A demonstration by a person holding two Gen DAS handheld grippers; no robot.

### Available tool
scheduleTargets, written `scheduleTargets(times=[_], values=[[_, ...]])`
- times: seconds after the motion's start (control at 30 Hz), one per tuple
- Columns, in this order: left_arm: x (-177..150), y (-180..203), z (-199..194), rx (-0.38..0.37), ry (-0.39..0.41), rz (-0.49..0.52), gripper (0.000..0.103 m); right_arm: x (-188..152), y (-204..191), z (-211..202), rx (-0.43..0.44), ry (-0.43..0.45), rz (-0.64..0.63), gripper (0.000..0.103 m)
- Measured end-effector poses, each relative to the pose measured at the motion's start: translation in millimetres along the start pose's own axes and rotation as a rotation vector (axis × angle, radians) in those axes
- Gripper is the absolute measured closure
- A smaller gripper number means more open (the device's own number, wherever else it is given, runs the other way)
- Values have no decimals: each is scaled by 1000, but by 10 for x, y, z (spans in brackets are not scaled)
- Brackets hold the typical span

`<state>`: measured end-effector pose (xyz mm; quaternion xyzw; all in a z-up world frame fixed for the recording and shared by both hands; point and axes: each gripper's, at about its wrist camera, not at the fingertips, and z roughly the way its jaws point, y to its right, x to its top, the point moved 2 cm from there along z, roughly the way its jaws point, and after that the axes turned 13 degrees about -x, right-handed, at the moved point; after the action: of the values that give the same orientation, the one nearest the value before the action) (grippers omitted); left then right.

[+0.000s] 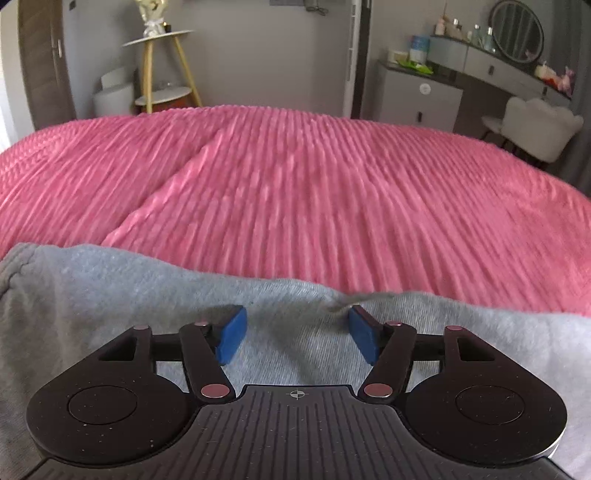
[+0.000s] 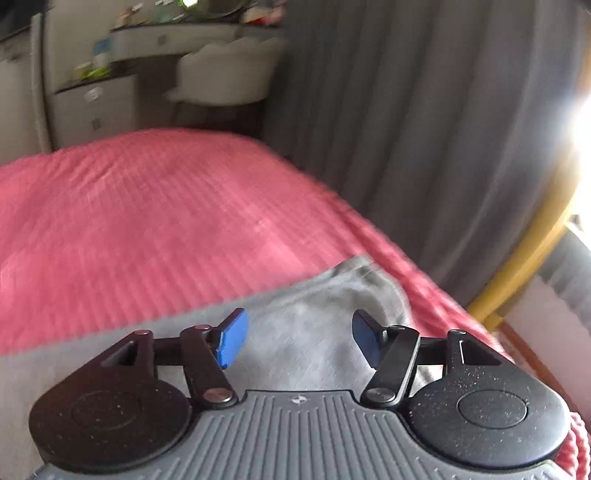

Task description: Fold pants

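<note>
Grey pants [image 1: 110, 295] lie on a pink ribbed bedspread [image 1: 295, 184]. In the left wrist view they fill the near part, with a seamed edge at the far left. My left gripper [image 1: 297, 334] is open just above the cloth, its blue pads [image 1: 232, 338] apart and holding nothing. In the right wrist view the pants [image 2: 314, 314] end in a rounded edge near the bed's right side. My right gripper [image 2: 299, 338] is open over that end, empty.
The pink bedspread [image 2: 147, 221] stretches far ahead. A grey curtain [image 2: 424, 129] hangs to the right of the bed. A dressing table with a mirror [image 1: 517, 33], a white chair [image 1: 535, 125] and a wooden stand [image 1: 162, 66] stand beyond the bed.
</note>
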<state>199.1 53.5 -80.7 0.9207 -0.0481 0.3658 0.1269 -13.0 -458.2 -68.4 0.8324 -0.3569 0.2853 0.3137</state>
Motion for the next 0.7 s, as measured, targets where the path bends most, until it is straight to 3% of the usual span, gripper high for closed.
scheduleTargets(times=[0.1, 0.17, 0.23, 0.3, 0.33, 0.4, 0.53, 0.63, 0.7], values=[[85, -101, -62, 48, 17, 0, 28, -147, -89, 91, 88, -68, -49, 20], [106, -236, -124, 97, 31, -15, 27, -225, -134, 166, 13, -44, -45, 6], [112, -391, -162, 117, 14, -62, 28, -234, -159, 165, -34, -24, 0, 7], [107, -520, -190, 93, -39, -135, 29, -221, -242, 71, -66, 4, 8, 19], [92, -557, -221, 73, -64, -167, 30, -194, -333, -15, -58, 30, -10, 20], [47, -573, -318, 64, -103, -201, 29, -151, -555, -225, 42, 73, -53, 19], [-129, -576, -590, 169, -148, -243, 19, -33, -1224, -817, 306, 126, -144, 20], [-298, -653, -826, 300, -146, -273, 14, -4, -1829, -1324, 585, 109, -205, 20], [-407, -710, -966, 325, -128, -304, 14, -24, -2202, -1565, 728, 76, -234, 20]])
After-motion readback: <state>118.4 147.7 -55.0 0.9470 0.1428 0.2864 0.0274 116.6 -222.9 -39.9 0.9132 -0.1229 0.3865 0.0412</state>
